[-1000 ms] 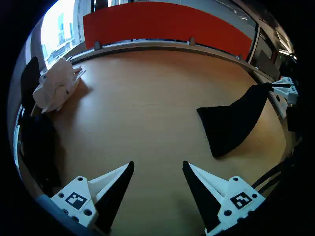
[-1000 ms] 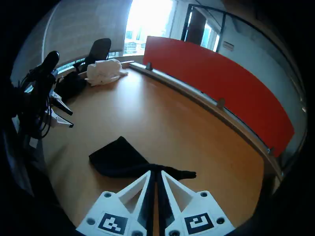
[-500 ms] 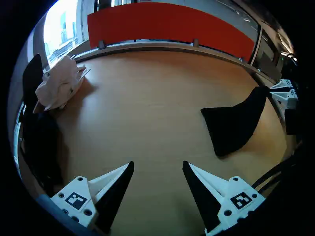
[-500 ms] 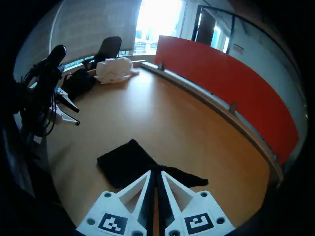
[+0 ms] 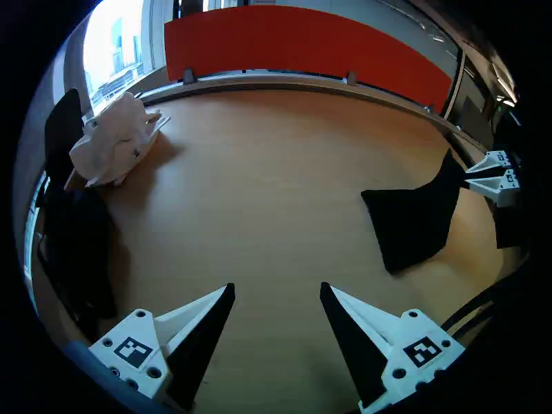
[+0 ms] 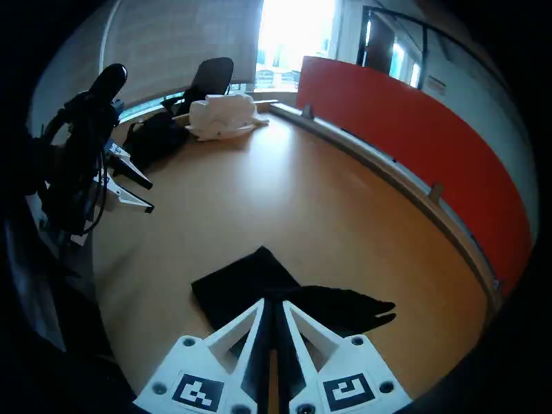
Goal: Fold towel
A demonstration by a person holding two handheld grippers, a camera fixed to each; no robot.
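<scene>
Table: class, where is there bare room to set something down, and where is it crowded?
Free: the wooden stretch between the black towel and the white cloth heap, up to the red divider. Crowded: the heap's corner, by the bag.

Desk [image 5: 262,172] surface lies open from the black towel [image 5: 414,221] across to a white cloth heap [image 5: 114,141], well apart from it. Beyond the towel, a red partition [image 5: 310,38] closes the far edge. A black bag [image 6: 155,138] blocks the same side as the heap, equally far from the towel.
</scene>
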